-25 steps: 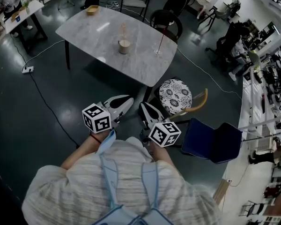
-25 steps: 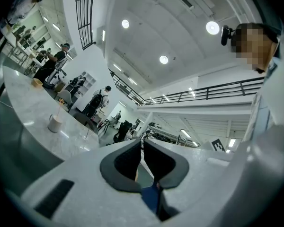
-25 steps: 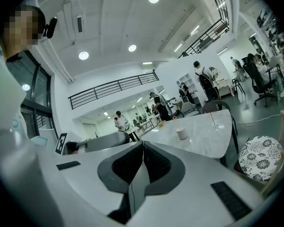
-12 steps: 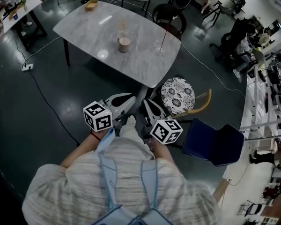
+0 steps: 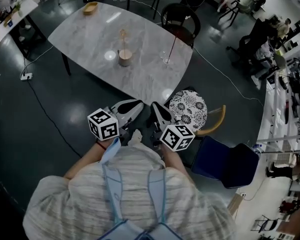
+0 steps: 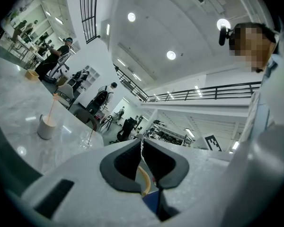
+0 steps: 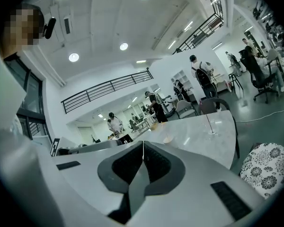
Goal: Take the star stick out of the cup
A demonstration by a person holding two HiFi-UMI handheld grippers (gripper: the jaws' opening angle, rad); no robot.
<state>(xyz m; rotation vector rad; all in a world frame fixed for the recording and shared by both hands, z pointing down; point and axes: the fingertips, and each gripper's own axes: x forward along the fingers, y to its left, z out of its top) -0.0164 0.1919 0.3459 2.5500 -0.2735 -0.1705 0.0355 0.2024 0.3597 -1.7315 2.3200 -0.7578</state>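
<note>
A pale cup stands near the middle of the marble table, with the thin star stick upright in it. The left gripper view shows the same cup and stick far off to the left. In the right gripper view the cup is a small shape beyond the jaws. My left gripper and right gripper are held side by side close to the person's chest, short of the table's near edge. Both are shut with nothing between the jaws, as seen at the left gripper and the right gripper.
A clear glass with a thin dark stick stands to the right of the cup. A wooden bowl lies at the table's far corner. A patterned stool, a blue chair and a black chair surround the table. A cable and power strip lie on the floor.
The table has shifted left and nearer in the head view as the person moved toward it. Both grippers stayed shut in front of the chest.
</note>
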